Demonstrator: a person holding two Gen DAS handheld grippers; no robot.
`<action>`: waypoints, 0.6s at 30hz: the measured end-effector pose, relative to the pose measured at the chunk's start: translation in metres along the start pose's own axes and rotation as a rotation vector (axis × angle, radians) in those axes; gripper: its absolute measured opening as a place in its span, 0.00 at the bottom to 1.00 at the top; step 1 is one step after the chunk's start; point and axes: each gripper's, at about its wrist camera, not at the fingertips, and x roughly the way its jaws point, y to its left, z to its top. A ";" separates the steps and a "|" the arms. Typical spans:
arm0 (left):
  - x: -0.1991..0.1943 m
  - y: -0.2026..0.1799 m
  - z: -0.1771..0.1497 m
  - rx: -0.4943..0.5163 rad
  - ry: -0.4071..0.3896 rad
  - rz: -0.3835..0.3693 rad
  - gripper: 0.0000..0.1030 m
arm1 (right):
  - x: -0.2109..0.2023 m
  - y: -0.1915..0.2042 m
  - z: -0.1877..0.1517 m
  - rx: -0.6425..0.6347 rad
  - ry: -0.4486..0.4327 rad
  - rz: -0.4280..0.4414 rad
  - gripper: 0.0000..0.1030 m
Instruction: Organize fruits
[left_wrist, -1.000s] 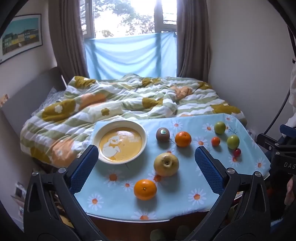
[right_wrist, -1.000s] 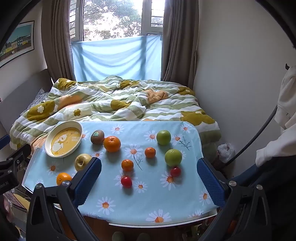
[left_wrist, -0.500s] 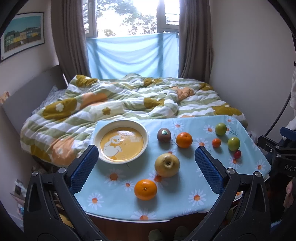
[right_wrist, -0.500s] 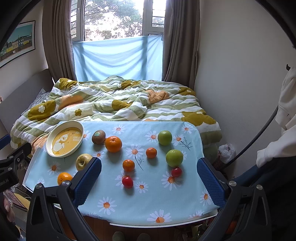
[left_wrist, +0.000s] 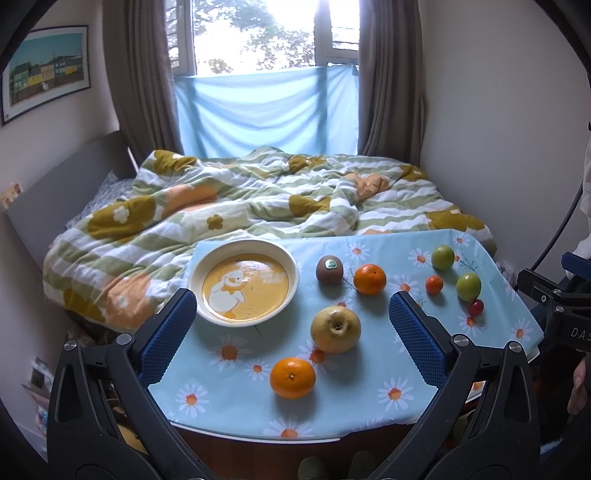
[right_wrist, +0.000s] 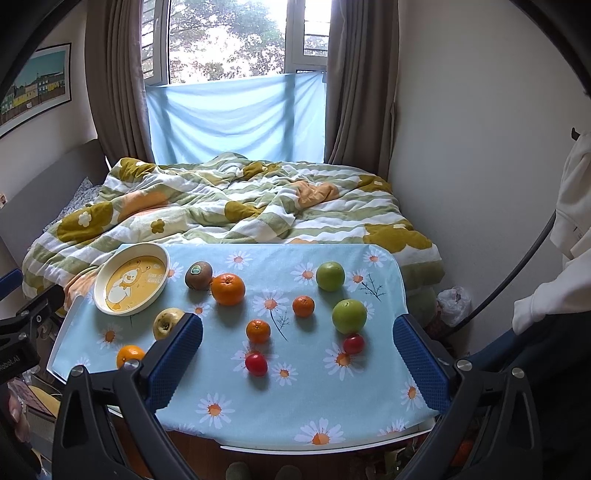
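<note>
A cream plate with a yellow duck picture sits at the table's far left. Fruit lies loose on the daisy cloth: a kiwi, a big orange, a yellow pear, a near orange, two green apples, two small tangerines and two red tomatoes. My left gripper is open above the near left edge, empty. My right gripper is open above the near right edge, empty.
The table stands against a bed with a striped floral quilt. A wall runs along the right, with a white plastic bag on the floor beside the bed. A window with a blue cloth is behind.
Both views have shifted slightly, as both grippers drifted a little. No fruit has moved and both grippers stay open.
</note>
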 end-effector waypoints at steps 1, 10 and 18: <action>0.000 0.000 0.000 0.000 0.001 0.000 1.00 | 0.000 -0.001 -0.001 0.000 0.000 0.001 1.00; 0.000 -0.001 0.000 0.002 -0.001 0.004 1.00 | -0.002 0.005 0.002 0.002 0.002 0.007 1.00; 0.000 -0.001 0.000 0.002 -0.001 0.004 1.00 | -0.003 0.009 0.005 0.004 0.002 0.009 1.00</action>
